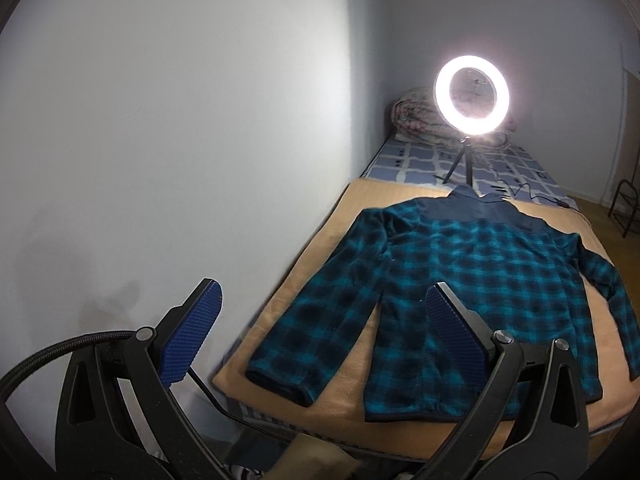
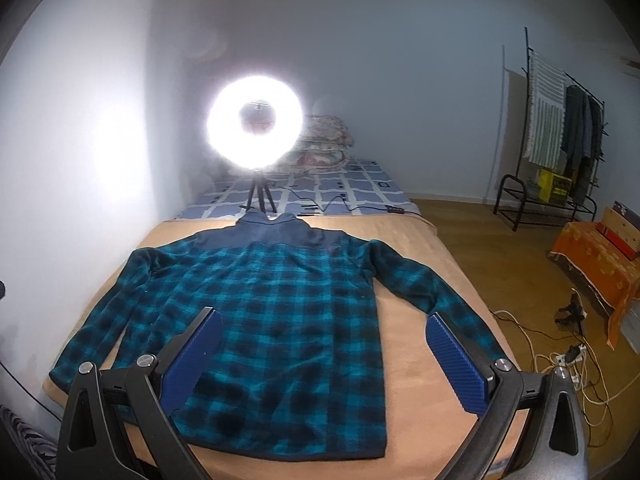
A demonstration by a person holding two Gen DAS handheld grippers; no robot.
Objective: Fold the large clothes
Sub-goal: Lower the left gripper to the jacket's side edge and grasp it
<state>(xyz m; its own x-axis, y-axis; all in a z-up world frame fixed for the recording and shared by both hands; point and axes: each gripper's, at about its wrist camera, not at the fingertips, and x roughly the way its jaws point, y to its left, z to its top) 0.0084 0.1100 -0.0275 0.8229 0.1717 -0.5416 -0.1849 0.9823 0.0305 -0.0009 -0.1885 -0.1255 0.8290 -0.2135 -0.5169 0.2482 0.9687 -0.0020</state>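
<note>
Plaid jacket (image 2: 256, 320) lies flat and unfolded on the bed (image 2: 420, 360).
Left gripper (image 1: 324, 332) and right gripper (image 2: 324, 356) hover near the bed's front edge, jaws spread, empty; all folding remains.

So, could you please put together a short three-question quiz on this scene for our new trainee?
1. True or false: both sleeves of the plaid jacket are already folded across its body.
2. What stands on the bed beyond the collar? A) ring light B) fan C) laptop
3. Fill in: the left gripper and right gripper are both ____, holding nothing.

Key: 1 false, the sleeves lie spread out to the sides on the tan blanket; 2 A; 3 open.
</note>
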